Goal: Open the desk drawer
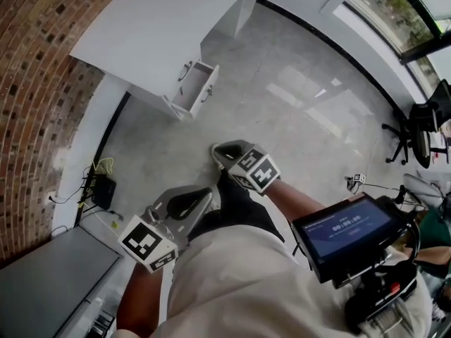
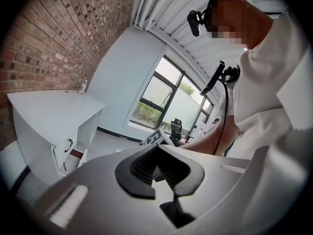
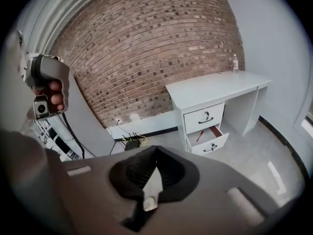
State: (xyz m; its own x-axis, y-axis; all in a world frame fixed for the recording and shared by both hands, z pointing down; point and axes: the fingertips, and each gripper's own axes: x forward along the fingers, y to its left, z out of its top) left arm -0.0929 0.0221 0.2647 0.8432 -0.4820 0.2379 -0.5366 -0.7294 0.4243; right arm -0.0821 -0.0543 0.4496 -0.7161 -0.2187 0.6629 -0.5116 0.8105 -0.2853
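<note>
The white desk (image 1: 155, 27) stands against the brick wall, a good way ahead of me. Its upper drawer (image 3: 205, 115) is closed. The lower drawer (image 1: 194, 90) (image 3: 211, 140) is pulled out, with a thin red item (image 3: 200, 135) inside. From the left gripper view the desk (image 2: 49, 109) is at the left, its lower drawer (image 2: 78, 156) out. My left gripper (image 1: 206, 193) (image 2: 157, 148) and right gripper (image 1: 217, 151) (image 3: 155, 150) are held close to my body, far from the desk. Both are shut with nothing between the pads.
A screen on a rig (image 1: 349, 229) hangs at my chest on the right. A black box with cables (image 1: 102, 189) lies on the floor by the wall. A grey cabinet (image 1: 49, 280) stands at the lower left, an office chair (image 1: 416, 129) far right. A bottle (image 3: 235, 62) stands on the desk.
</note>
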